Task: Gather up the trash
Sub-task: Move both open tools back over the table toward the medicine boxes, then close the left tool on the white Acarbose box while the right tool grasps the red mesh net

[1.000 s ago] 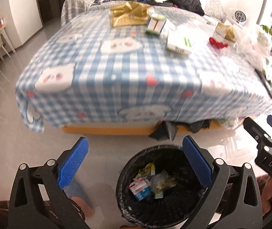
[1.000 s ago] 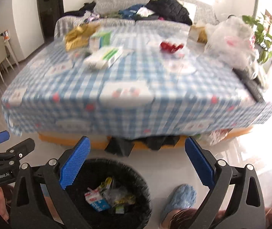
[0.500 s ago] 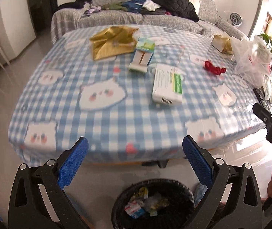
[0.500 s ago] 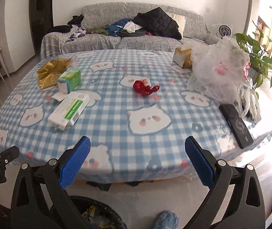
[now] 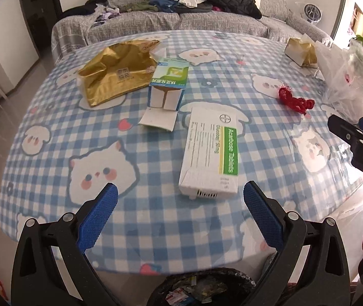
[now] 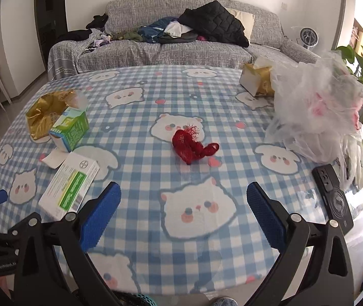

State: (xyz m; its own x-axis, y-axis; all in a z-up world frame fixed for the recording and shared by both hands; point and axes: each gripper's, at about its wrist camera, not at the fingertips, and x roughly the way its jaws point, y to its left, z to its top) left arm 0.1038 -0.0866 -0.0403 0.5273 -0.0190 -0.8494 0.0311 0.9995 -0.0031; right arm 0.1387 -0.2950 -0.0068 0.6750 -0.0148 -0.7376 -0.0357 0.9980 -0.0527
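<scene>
The white-and-green medicine box [image 5: 210,153] is lying flat on the checked desk [image 5: 61,132], just ahead of your left claw [image 5: 180,199] and a little toward its right finger. Beyond it, the small green-and-white carton [image 5: 168,84] is standing with its flap open and resting on the cloth, touching the crumpled gold foil bag [image 5: 117,68] on its far left. The red mesh net [image 6: 191,145] is sitting alone near the middle of the desk, straight ahead of your right claw [image 6: 184,201] and well apart from the boxes.

You are holding both claws wide open with nothing between the blue pads; the left is hovering over the near edge of the desk, the right likewise.

Below the left claw, the black-lined trash bin [image 5: 204,290] is showing wrappers inside, though only its far rim is visible. At the desk's right side a heap of clear plastic bags [image 6: 319,112] is lying beside a gold tissue box [image 6: 255,81], with a black remote-like object [image 6: 333,196] near the edge.
</scene>
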